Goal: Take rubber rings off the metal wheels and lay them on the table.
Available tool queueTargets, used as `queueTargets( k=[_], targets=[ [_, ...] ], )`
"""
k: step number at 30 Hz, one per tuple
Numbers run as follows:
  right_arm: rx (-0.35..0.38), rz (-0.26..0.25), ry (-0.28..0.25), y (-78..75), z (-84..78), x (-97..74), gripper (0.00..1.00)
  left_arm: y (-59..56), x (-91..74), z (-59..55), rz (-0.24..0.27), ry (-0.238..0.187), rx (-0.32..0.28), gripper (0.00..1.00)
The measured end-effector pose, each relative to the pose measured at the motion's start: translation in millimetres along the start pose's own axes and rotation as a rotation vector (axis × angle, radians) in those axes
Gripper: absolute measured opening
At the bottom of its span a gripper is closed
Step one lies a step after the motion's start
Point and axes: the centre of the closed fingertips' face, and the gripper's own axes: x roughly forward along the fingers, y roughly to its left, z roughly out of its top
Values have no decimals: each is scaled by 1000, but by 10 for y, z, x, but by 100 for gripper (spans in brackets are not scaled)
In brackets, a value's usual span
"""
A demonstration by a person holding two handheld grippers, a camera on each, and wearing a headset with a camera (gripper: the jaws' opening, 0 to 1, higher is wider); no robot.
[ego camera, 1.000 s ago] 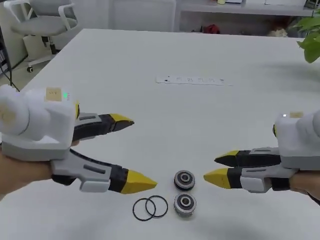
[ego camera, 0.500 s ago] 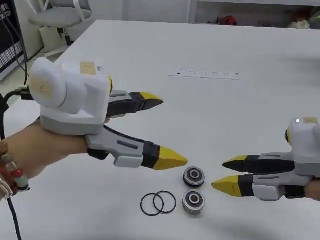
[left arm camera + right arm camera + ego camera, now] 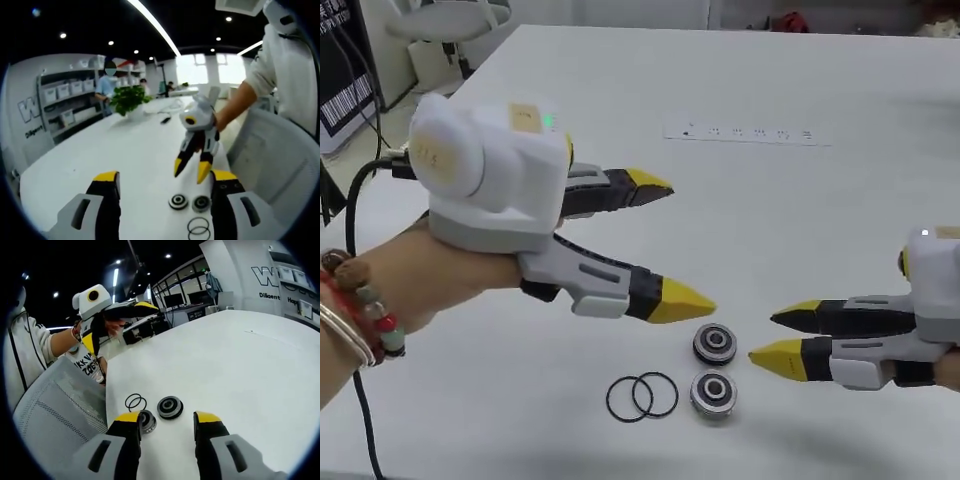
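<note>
Rings first: two loose rubber rings (image 3: pixel 642 397) lie overlapped on the white counter (image 3: pixel 770 220), nearest me. A metal wheel (image 3: pixel 713 393) sits just right of them, and the second wheel (image 3: pixel 715 343) just beyond it. My right tongs (image 3: pixel 762 337), partly open and empty, point at that farther wheel from just beside its right. My left tongs (image 3: pixel 691 243), spread wide and empty, hover above and to its left, farther off.

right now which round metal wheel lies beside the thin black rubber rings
The metal wheel nearest the person; the other wheel lies farther from the rubber rings.
</note>
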Motion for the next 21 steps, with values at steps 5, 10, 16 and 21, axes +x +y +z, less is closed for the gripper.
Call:
queueTargets(
  k=[5,10,16,21],
  targets=[
    [5,-3,-12,-47,7,14,36,6,61,-27,-3,-1,1,72],
    [3,-5,-16,-67,8,37,35,8,130,-102,-9,9,0,69],
    [8,-5,-20,-86,-2,57,35,-27,201,-201,-25,27,-2,65],
    [-3,-3,-15,-74,-4,75,34,-62,228,-313,-35,39,-10,62]
  ],
)
